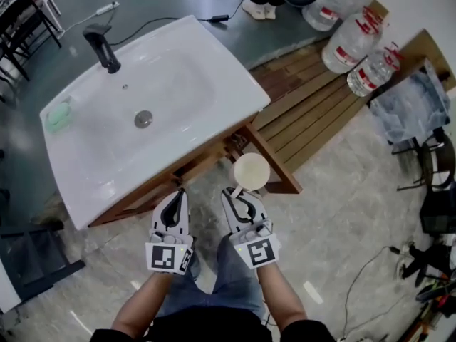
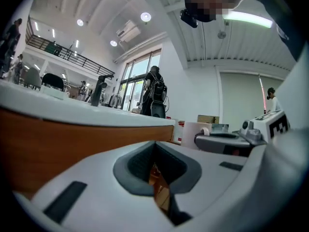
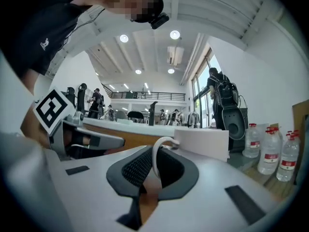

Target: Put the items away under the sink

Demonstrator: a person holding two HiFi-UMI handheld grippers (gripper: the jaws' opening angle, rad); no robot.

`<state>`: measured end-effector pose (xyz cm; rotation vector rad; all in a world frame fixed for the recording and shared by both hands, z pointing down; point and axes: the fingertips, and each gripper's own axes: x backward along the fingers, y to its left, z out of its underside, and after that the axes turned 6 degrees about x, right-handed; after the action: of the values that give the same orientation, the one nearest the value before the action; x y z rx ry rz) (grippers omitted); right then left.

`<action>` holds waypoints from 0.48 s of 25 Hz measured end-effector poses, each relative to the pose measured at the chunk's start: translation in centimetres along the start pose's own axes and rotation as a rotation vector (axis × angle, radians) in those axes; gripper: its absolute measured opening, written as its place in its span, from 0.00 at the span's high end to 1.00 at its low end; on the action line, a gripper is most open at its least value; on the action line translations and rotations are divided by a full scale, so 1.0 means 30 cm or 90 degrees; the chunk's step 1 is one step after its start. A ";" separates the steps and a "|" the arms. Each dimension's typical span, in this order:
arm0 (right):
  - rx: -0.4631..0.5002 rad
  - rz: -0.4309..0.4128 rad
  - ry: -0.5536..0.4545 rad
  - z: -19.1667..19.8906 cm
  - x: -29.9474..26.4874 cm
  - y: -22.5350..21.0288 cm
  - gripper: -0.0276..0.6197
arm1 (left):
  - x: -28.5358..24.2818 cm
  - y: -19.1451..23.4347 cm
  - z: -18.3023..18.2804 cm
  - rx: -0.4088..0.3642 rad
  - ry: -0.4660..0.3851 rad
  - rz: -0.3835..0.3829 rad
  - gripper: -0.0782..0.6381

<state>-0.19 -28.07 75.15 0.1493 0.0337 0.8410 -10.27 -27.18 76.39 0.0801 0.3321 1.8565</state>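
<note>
A white mug hangs in front of the wooden cabinet under the white sink. My right gripper is shut on the mug's handle. In the right gripper view the mug's body sits just beyond the jaws. My left gripper is beside the right one, to its left, jaws shut with nothing between them. In the left gripper view only a thin slit shows between the pads, with the cabinet's front edge close ahead and the mug to the right.
A black faucet and a green soap dish sit on the sink. Large water bottles lie on wooden decking at the right. A black stand is at the lower left; cables run over the floor at the right.
</note>
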 end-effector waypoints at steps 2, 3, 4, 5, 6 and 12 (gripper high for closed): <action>-0.006 -0.011 0.008 0.132 0.003 0.029 0.90 | -0.003 0.017 0.088 -0.005 0.001 -0.003 0.88; -0.007 -0.016 0.009 0.195 0.000 0.041 0.90 | -0.005 0.027 0.130 -0.010 0.003 -0.005 0.88; -0.008 -0.021 0.011 0.257 -0.005 0.051 0.90 | -0.006 0.037 0.167 -0.012 0.003 -0.006 0.88; -0.008 -0.026 0.014 0.318 -0.011 0.058 0.90 | -0.007 0.046 0.202 -0.010 0.001 -0.007 0.88; -0.006 -0.032 0.020 0.378 -0.022 0.064 0.90 | -0.010 0.056 0.233 -0.008 -0.001 -0.008 0.88; 0.022 -0.055 0.043 0.657 -0.175 0.053 0.90 | -0.040 0.132 0.358 -0.004 0.002 -0.022 0.88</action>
<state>-3.13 -33.27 94.72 0.1499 0.1176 0.7596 -11.18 -27.37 87.85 0.0671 0.3272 1.8233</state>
